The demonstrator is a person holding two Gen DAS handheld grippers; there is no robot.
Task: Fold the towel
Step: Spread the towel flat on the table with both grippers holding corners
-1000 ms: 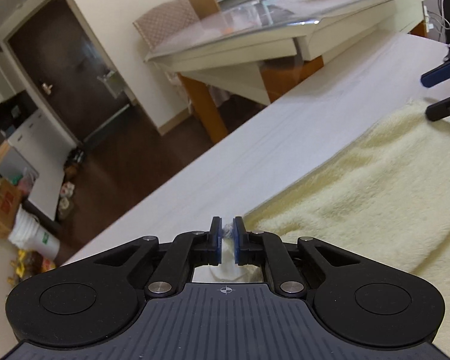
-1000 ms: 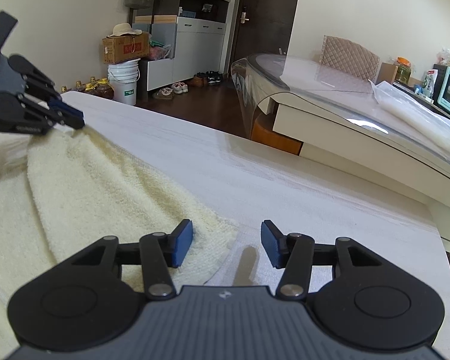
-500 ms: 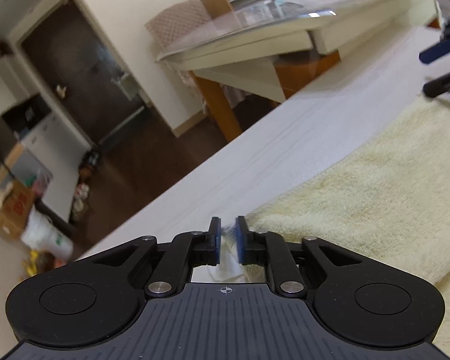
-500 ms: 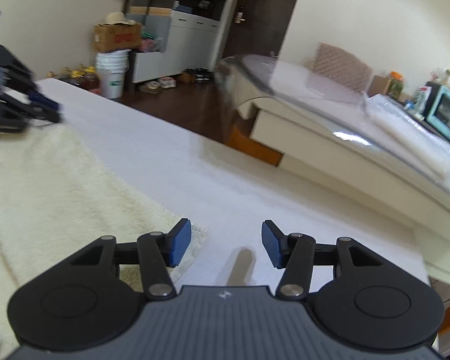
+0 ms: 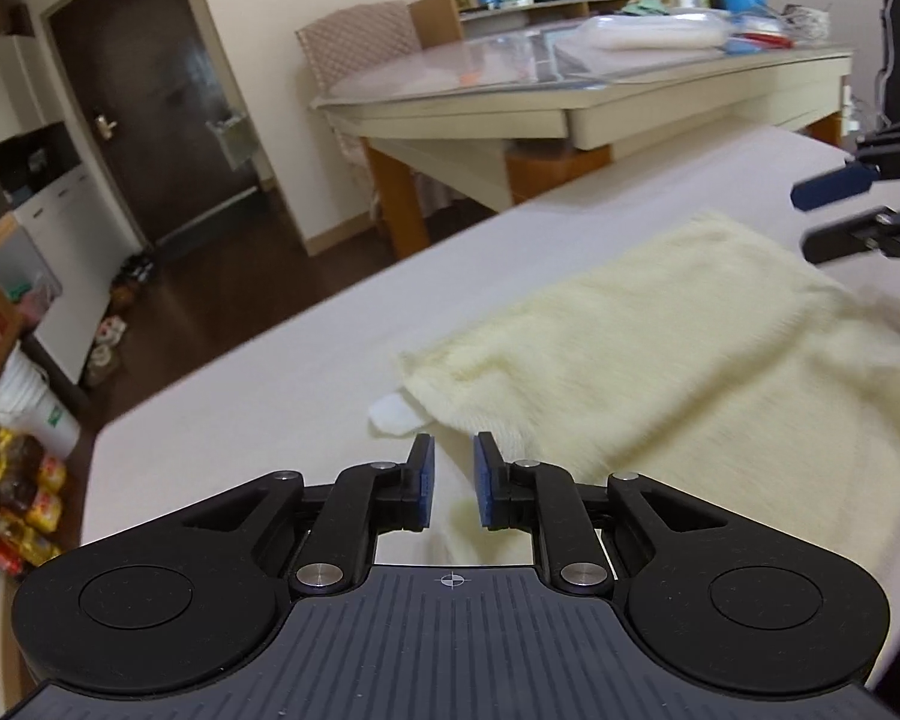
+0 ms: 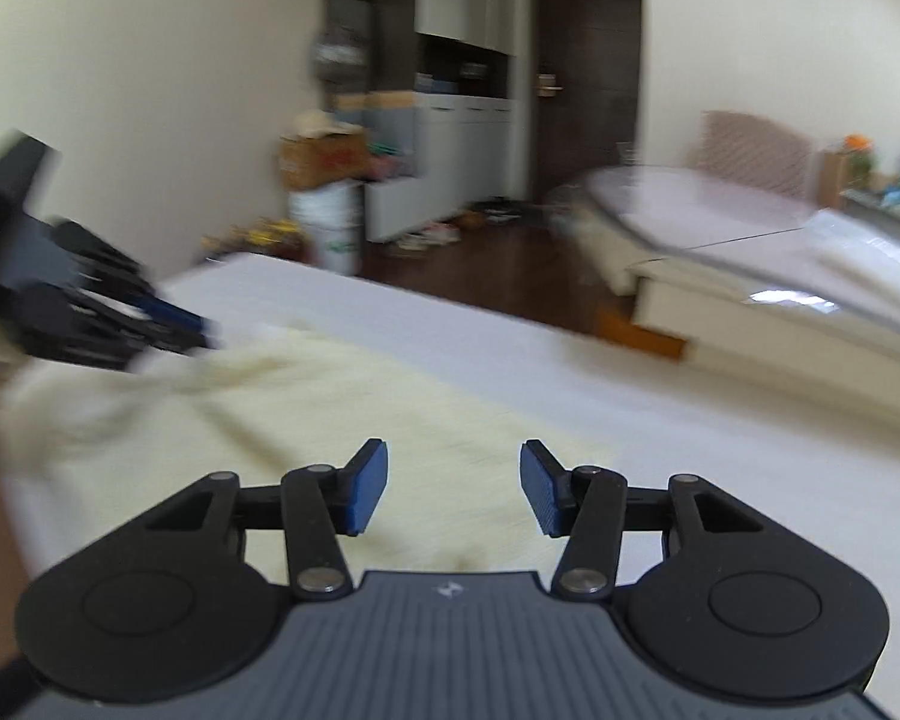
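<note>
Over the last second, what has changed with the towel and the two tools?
The left tool has let go of the towel corner it was pinching; its jaws are opening and it has drawn back, the corner and its white tag now lying ahead of it. The right tool has also pulled back, still open and empty. The towel stays folded on the table.

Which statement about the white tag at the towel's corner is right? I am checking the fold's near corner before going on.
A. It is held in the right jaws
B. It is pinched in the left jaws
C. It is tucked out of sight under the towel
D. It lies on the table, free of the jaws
D: the white tag sticks out from the towel corner onto the table, ahead of the opening left gripper, nothing between its jaws.
</note>
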